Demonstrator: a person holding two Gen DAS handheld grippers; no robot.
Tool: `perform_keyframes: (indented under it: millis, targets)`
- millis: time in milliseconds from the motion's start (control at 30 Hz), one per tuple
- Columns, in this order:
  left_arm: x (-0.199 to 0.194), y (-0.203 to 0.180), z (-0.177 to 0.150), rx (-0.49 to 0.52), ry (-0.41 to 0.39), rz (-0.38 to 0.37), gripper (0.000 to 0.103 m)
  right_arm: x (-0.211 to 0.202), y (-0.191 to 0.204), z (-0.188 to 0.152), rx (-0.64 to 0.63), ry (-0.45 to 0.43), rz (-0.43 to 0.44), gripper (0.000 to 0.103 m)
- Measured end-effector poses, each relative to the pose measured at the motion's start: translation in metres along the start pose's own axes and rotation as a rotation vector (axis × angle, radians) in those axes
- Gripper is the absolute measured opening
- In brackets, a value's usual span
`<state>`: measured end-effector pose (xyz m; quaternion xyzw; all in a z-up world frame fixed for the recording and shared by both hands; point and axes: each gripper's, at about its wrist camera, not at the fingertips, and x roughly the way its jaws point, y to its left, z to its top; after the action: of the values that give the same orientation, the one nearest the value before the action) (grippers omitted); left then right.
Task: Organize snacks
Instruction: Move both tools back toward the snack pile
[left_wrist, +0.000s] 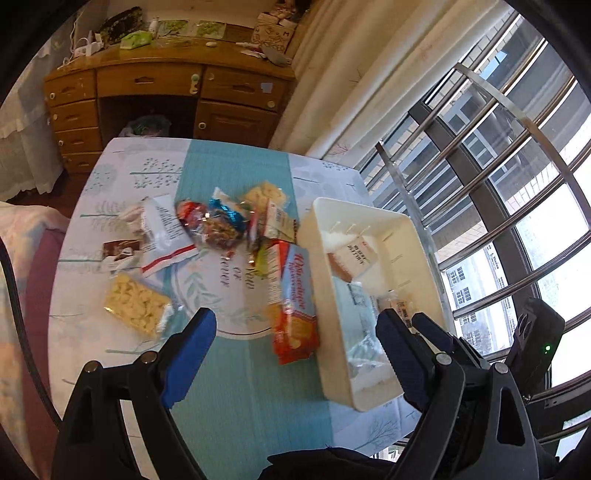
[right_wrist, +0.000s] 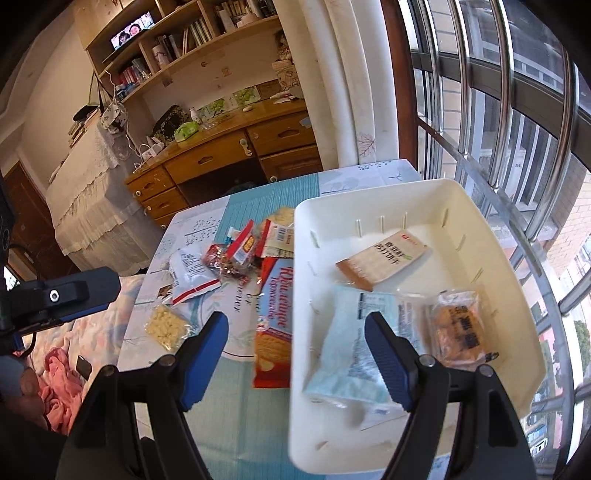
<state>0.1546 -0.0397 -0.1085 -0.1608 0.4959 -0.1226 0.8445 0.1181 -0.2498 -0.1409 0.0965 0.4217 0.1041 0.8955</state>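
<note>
Several loose snack packets are lying on the tabletop (left_wrist: 236, 387), which is wearing a pale cloth with a teal stripe. Farthest left, a clear bag of pale yellow puffed pieces (left_wrist: 137, 303) is sitting apart from the rest. Beyond it, a white sachet with a red stripe (left_wrist: 163, 230) is resting beside a heap of shiny red, blue and clear wrappers (left_wrist: 212, 220). Next, a long red-and-blue biscuit packet (left_wrist: 293, 302) is lying just beside the left wall of a cream plastic bin (right_wrist: 524, 295). Inside the bin, a tan-and-white flat packet (right_wrist: 384, 260) is lying toward the far end, a pale blue pouch (right_wrist: 347, 350) is sitting nearer, and a clear-wrapped brown cake (right_wrist: 458, 328) is resting to its right.

The left gripper (left_wrist: 295, 334) is hovering above the biscuit packet, its jaws spread wide and gripping nothing. The right gripper (right_wrist: 295, 341) is hanging over the bin's left wall, its jaws likewise apart and empty.
</note>
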Motion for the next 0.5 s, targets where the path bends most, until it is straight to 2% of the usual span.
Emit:
perform_keyframes:
  millis: [500]
  targets:
    - [-0.042,0.107,0.000,0.041,0.047,-0.014,0.088,0.017,0.099,-0.035,0.085,0.029,-0.038,0.077]
